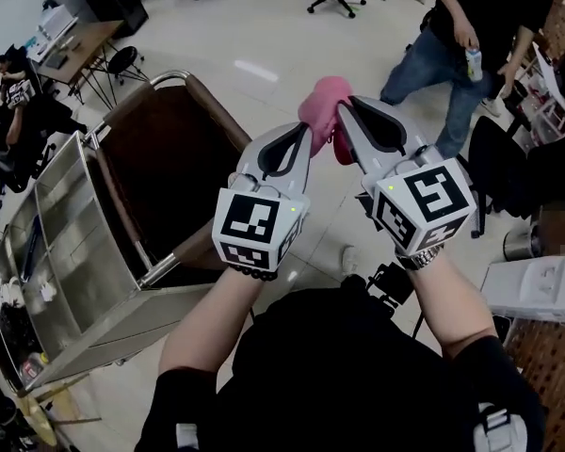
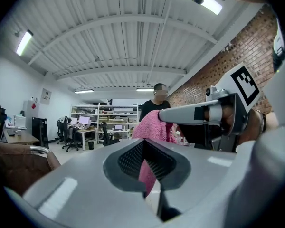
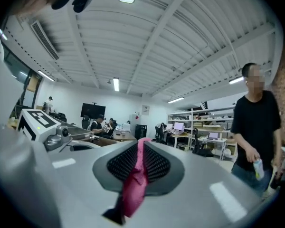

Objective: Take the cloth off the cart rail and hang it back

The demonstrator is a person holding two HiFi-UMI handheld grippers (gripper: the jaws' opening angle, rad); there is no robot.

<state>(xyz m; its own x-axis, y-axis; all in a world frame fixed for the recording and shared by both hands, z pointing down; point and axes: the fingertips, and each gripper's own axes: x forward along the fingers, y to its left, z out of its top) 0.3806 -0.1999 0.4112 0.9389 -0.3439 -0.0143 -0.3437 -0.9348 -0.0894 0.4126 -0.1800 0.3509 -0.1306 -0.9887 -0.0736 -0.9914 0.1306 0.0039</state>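
Note:
A pink cloth is held up in the air between my two grippers, well above the floor. My right gripper is shut on it, and in the right gripper view a pink fold is pinched between the black pads. My left gripper sits close beside it on the cloth's left edge. In the left gripper view a strip of the cloth runs down between its nearly closed jaws. The cart, with its metal rail, stands to the left, apart from the cloth.
A brown bin fills the cart's near end. A person in a black shirt stands at the upper right, near a dark chair. A pale grey box lies at the right. Desks and office chairs line the far side.

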